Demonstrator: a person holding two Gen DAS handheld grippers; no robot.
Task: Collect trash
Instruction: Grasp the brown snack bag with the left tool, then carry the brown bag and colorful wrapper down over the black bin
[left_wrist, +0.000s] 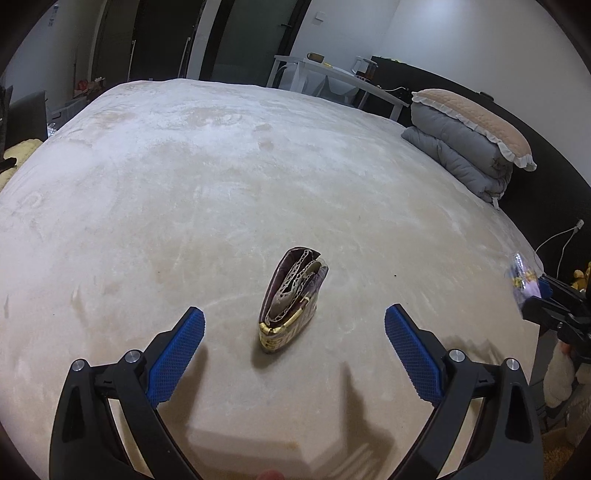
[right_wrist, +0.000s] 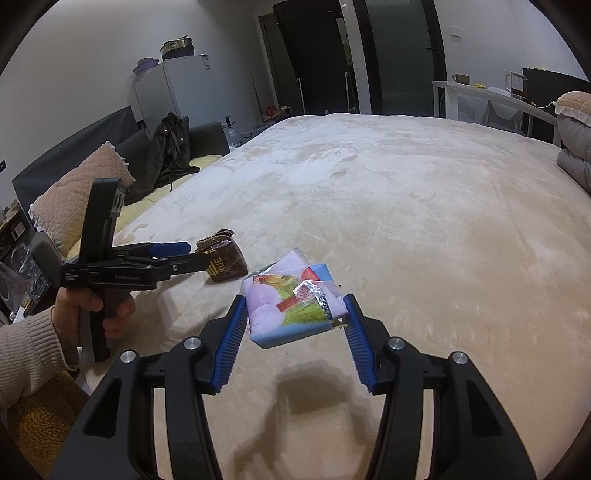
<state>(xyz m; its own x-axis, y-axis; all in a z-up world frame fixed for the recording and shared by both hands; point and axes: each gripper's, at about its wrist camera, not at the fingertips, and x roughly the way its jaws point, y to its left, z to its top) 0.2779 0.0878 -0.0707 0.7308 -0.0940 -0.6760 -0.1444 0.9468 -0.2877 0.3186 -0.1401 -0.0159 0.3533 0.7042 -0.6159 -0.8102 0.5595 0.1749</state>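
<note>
A crumpled brown and gold snack wrapper stands on the beige bed cover. My left gripper is open, its blue pads either side of the wrapper's near end and apart from it. The wrapper and the left gripper also show in the right wrist view. My right gripper is shut on a colourful tissue pack and holds it above the bed. That pack shows at the right edge of the left wrist view.
Folded grey duvet with a beige pillow lies at the bed's far right. A white table stands behind the bed. A pillow, a dark jacket and a white fridge are off the left side.
</note>
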